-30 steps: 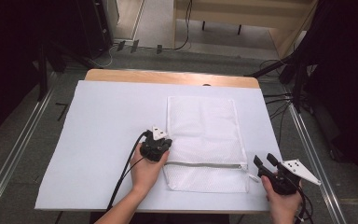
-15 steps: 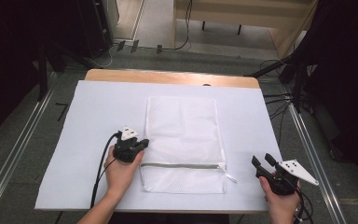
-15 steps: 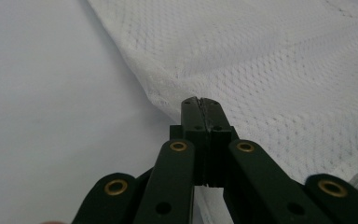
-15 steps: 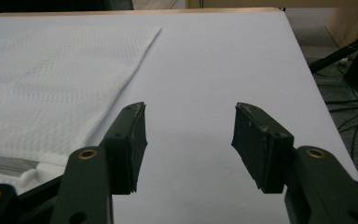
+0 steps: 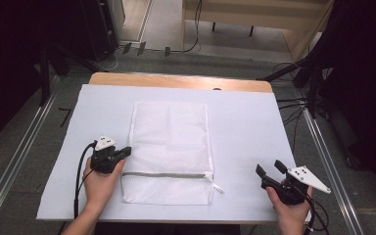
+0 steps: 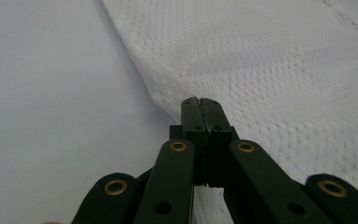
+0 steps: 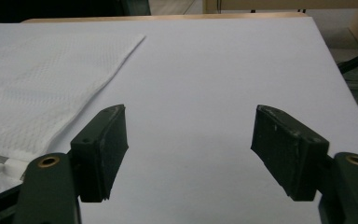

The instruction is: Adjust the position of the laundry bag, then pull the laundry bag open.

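A white mesh zip bag (image 5: 169, 142) lies flat on the white table sheet (image 5: 247, 127), its grey zipper (image 5: 166, 175) running across near the front. My left gripper (image 5: 126, 152) is shut on the bag's left edge; in the left gripper view the closed jaws (image 6: 200, 103) pinch the mesh bag (image 6: 284, 70) at its border. My right gripper (image 5: 269, 167) rests at the front right, apart from the bag. Its jaws (image 7: 189, 140) have just been opening and stand wide with nothing between them. In the right gripper view the bag (image 7: 42, 84) lies to the left.
The sheet covers a wooden table whose far edge (image 5: 176, 81) shows at the back. Metal rails (image 5: 19, 152) run along the floor on both sides, with cables (image 5: 293, 105) at the right. Bare sheet lies between the bag and my right gripper.
My left gripper has moved left across the sheet, and the bag has slid left with it. The right gripper's jaws have spread wider while the hand stayed in place.
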`<action>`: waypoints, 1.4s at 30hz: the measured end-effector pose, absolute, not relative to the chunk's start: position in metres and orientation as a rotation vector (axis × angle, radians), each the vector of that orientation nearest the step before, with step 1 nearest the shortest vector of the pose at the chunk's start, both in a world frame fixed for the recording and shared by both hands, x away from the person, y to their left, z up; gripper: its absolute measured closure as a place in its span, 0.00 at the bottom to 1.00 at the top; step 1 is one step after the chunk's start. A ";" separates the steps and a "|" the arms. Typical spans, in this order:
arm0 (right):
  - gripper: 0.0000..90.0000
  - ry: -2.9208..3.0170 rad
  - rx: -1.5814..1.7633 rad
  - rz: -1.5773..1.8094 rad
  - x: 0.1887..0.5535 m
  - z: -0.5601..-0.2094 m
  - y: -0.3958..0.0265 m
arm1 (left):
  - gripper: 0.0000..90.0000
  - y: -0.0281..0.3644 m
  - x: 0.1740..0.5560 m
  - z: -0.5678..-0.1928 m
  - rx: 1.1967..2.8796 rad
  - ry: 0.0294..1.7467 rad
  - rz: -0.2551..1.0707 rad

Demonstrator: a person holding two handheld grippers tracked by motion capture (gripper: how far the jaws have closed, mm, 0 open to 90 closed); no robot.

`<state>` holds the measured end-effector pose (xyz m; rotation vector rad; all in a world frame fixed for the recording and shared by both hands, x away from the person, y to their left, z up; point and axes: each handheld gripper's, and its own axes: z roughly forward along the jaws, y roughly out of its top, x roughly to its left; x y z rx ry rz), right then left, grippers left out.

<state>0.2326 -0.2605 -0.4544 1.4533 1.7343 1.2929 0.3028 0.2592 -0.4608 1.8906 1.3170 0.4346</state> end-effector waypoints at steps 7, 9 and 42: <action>0.41 1.753 1.418 1.362 0.229 -0.455 -0.252 | 0.75 0.262 0.294 -0.455 1.882 1.281 0.418; 0.44 1.759 1.414 1.377 0.228 -0.455 -0.250 | 0.69 0.263 0.292 -0.454 1.872 1.285 0.427; 0.65 2.237 1.330 1.361 0.223 -0.474 -0.164 | 0.78 0.174 0.244 -0.443 1.946 0.957 0.275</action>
